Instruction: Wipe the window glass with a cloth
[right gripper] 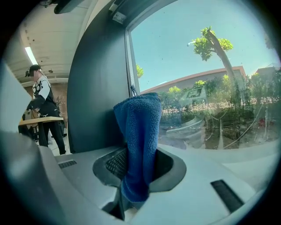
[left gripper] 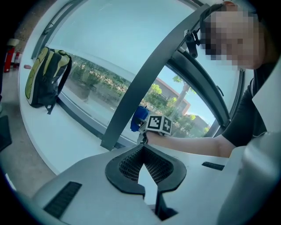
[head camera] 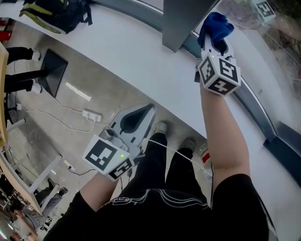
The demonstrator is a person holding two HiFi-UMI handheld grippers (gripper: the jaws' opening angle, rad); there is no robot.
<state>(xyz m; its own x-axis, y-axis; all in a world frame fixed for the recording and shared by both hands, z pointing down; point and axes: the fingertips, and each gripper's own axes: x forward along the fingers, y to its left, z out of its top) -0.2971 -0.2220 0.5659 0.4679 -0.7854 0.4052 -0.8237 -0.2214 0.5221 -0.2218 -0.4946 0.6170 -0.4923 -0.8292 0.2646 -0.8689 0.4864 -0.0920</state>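
My right gripper (head camera: 211, 33) is shut on a blue cloth (head camera: 215, 24), held up close to the window glass (head camera: 244, 19) just right of a dark grey pillar (head camera: 181, 21). In the right gripper view the blue cloth (right gripper: 138, 145) stands folded between the jaws, with the window glass (right gripper: 197, 79) right behind it. My left gripper (head camera: 141, 115) hangs low over the white sill (head camera: 127, 52), shut with nothing in it. From the left gripper view, its jaws meet at the tips, and the right gripper (left gripper: 139, 125) with the blue cloth (left gripper: 138, 117) shows at the window glass (left gripper: 109, 57).
A black and yellow backpack (head camera: 56, 14) rests on the sill at the far left; the backpack (left gripper: 44, 79) leans against the glass. A power strip (head camera: 91, 114) and cables lie on the floor. Other people (right gripper: 41, 110) stand behind.
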